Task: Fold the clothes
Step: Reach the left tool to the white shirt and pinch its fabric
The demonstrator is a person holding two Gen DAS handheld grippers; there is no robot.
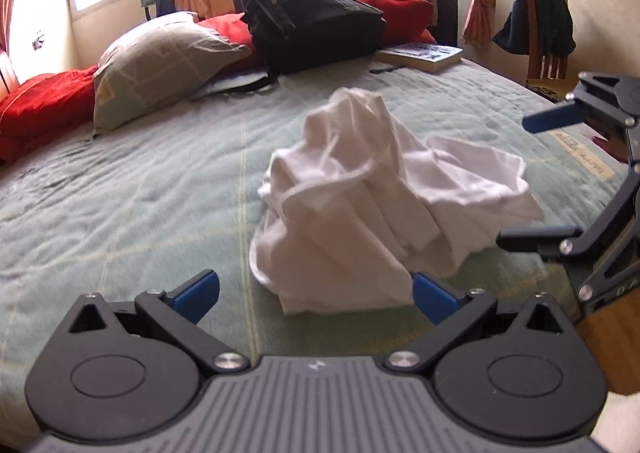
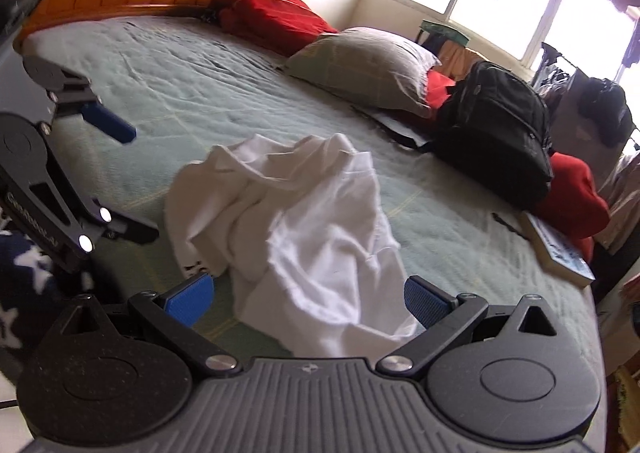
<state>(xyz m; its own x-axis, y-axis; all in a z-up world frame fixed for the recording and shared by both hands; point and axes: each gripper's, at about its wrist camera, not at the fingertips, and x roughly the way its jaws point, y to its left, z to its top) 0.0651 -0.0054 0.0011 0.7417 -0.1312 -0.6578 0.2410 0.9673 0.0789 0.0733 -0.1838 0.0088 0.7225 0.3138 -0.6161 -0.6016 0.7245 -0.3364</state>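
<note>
While the white garment point(image 1: 372, 193) lies crumpled on the bed point(image 1: 140, 205), at 12 o'clock from you, your left gripper point(image 1: 316, 295) and right gripper point(image 2: 308, 299) are both spread, empty.

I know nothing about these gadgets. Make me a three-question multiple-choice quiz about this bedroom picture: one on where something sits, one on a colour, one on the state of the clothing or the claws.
1. Where does the black backpack rest?
A. on the floor
B. on the bed, among the pillows
C. on the chair

2. What colour is the garment in the middle of the bed?
A. white
B. red
C. blue

3. How do the left gripper and the right gripper stand?
A. both shut on the garment
B. one open, one shut
C. both open, holding nothing

Answers:
1 B: it stands on the bedcover between a beige pillow and red cushions.
2 A: the crumpled heap is plain white.
3 C: each pair of blue pads is spread wide with the cloth ungripped.
</note>
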